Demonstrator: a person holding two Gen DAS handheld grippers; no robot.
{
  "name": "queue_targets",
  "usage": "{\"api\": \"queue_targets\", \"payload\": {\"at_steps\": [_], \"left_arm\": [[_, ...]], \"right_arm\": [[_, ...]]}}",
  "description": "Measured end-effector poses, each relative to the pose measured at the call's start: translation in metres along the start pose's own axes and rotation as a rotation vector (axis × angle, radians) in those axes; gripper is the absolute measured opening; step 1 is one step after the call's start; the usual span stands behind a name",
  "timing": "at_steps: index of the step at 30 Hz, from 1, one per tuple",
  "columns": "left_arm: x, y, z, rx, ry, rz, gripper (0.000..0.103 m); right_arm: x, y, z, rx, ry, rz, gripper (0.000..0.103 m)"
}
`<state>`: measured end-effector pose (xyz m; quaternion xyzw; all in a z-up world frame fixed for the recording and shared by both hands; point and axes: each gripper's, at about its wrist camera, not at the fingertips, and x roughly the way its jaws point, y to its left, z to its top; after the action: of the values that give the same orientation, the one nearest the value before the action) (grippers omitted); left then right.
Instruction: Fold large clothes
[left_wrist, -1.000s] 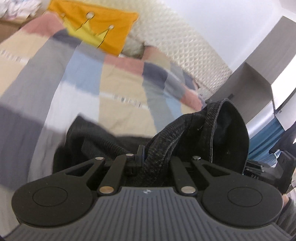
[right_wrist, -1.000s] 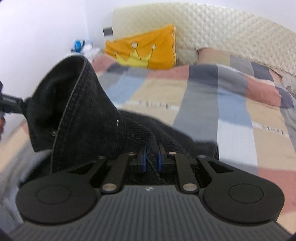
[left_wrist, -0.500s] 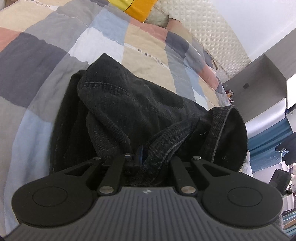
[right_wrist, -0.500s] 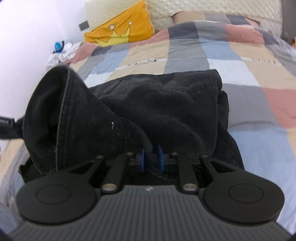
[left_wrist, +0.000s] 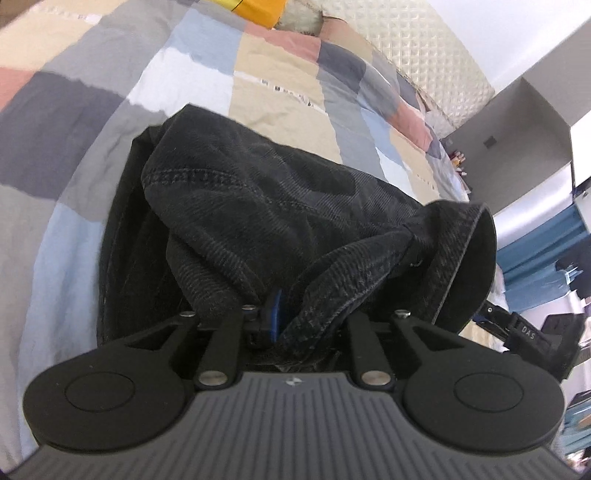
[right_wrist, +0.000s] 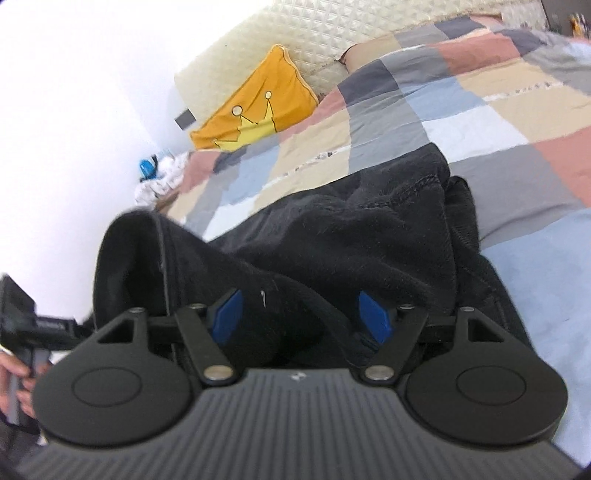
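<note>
A black denim garment (left_wrist: 258, 206) lies bunched and partly folded on a patchwork bedspread (left_wrist: 74, 110). My left gripper (left_wrist: 291, 321) is shut on a thick hem fold of the garment at its near edge; only the left blue pad shows, the cloth hides the other. In the right wrist view the same garment (right_wrist: 351, 229) lies under and in front of my right gripper (right_wrist: 299, 317), which is open, with both blue pads apart and cloth lying loose between them. The other gripper shows at the left edge (right_wrist: 22, 321).
An orange crown pillow (right_wrist: 258, 107) leans on the quilted cream headboard (right_wrist: 332, 33). A grey wardrobe (left_wrist: 517, 122) and blue curtain (left_wrist: 535, 254) stand past the bed's right side. White clutter (right_wrist: 159, 181) sits by the wall on the left.
My right gripper has opened and let go of the garment. Both grippers have come down toward the bed, and the garment's folded-over part now rests on the lower layer.
</note>
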<state>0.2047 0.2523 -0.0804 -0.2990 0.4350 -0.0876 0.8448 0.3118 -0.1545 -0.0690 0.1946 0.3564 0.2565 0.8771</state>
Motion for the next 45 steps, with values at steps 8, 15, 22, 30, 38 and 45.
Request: {"api": "queue_targets", "payload": {"at_steps": [8,15,22,30,38,45], "left_arm": [[0.017,0.051,-0.007,-0.380,-0.017,-0.131,0.020],[0.026,0.013,-0.005,-0.114,-0.002,-0.151,0.096],[0.016,-0.029,0.001,0.163,-0.001,0.052,0.096],[-0.022,-0.062,0.012,0.222,-0.228,0.048,0.096],[0.018,-0.077,0.034,-0.009,-0.298,-0.055,0.079],[0.053,-0.058,0.029,-0.058,-0.230,-0.116,0.058]], "right_arm": [[0.014,-0.011,-0.003,0.074,0.019,0.027,0.073],[0.011,-0.010,-0.005,0.074,0.020,0.065,0.073],[0.008,-0.013,-0.005,0.087,0.007,0.065,0.073],[0.005,0.001,0.002,0.046,-0.077,0.088,0.073],[0.038,0.019,0.020,0.090,-0.067,0.112,0.067],[0.048,0.024,0.012,0.034,0.014,0.156,0.045]]}}
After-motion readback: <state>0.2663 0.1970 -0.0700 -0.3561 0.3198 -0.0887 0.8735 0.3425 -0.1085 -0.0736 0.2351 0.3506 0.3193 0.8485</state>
